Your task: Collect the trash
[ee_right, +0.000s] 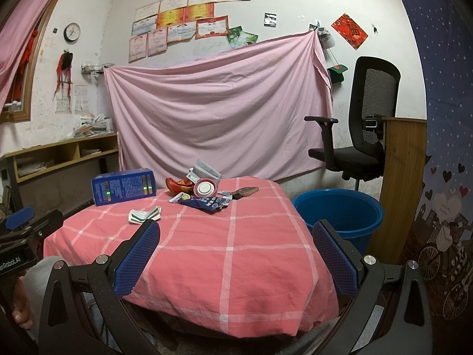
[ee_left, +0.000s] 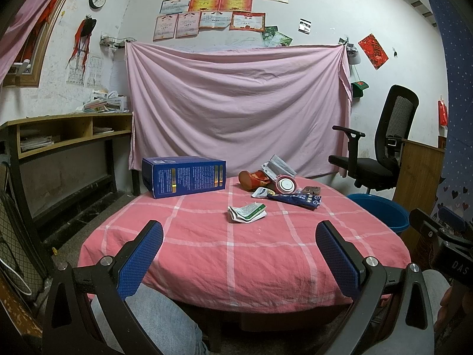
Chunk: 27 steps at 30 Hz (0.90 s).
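Both claws, left claw and right claw, gape wide, empty; crumpled paper wrapper before the blue box looks light, soft—pinch its raised fold.

Blue bucket partly behind table, wall certs' text too small

Pink-red tablecloth with white checks, dark blue box, blue bucket, pale pink sheet
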{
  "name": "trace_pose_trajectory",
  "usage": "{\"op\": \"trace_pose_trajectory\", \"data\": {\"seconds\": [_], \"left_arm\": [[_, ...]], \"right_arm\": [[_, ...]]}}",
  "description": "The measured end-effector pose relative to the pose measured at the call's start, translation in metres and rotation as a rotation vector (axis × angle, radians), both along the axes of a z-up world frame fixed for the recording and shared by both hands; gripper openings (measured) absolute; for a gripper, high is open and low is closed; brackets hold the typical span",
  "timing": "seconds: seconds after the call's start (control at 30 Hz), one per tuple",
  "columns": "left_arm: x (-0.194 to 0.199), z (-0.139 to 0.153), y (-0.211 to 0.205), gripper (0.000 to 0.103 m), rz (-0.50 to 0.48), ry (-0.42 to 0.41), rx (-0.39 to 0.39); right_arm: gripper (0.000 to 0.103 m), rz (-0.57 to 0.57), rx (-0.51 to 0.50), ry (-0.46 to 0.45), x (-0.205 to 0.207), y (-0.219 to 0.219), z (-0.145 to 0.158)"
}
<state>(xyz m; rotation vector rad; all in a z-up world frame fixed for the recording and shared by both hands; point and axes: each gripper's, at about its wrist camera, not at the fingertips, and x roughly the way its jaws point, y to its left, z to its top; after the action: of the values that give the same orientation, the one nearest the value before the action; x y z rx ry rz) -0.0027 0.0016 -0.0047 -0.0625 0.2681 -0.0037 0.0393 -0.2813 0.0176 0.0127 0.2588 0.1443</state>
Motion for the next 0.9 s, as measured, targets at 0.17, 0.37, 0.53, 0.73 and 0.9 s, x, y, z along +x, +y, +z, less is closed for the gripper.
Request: {"op": "trace_pose_trajectory", "data": {"seconds": [0.17, 0.37, 0.53, 0.73, 0.9], "left_arm": [[0.000, -0.001, 0.001, 0.101, 0.000, 0.001, 0.001], [-0.001, 0.004, -0.007, 0.101, 0.004, 0.013, -0.009], [-0.004, 0.008, -0.007, 0.101, 0.002, 0.019, -0.031], [0.011, 0.022, 0.006, 0.101, -0.003, 0.009, -0.073], [0.028, 0.036, 0.017, 0.101, 0.017, -0.056, -0.107]], "right_arm": [[0.103, 0.001, 0.001, 0.001, 0.000, -0.001, 0.002], [0.103, 0.006, 0.005, 0.007, 0.005, 0.004, -0.001], [0.103, 0.010, 0.010, 0.016, 0.005, 0.004, 0.000], [0.103, 0.016, 0.031, 0.027, 0.016, 0.003, 0.010], [0.103, 0.047, -0.004, -0.024, 0.033, 0.010, 0.028]]}}
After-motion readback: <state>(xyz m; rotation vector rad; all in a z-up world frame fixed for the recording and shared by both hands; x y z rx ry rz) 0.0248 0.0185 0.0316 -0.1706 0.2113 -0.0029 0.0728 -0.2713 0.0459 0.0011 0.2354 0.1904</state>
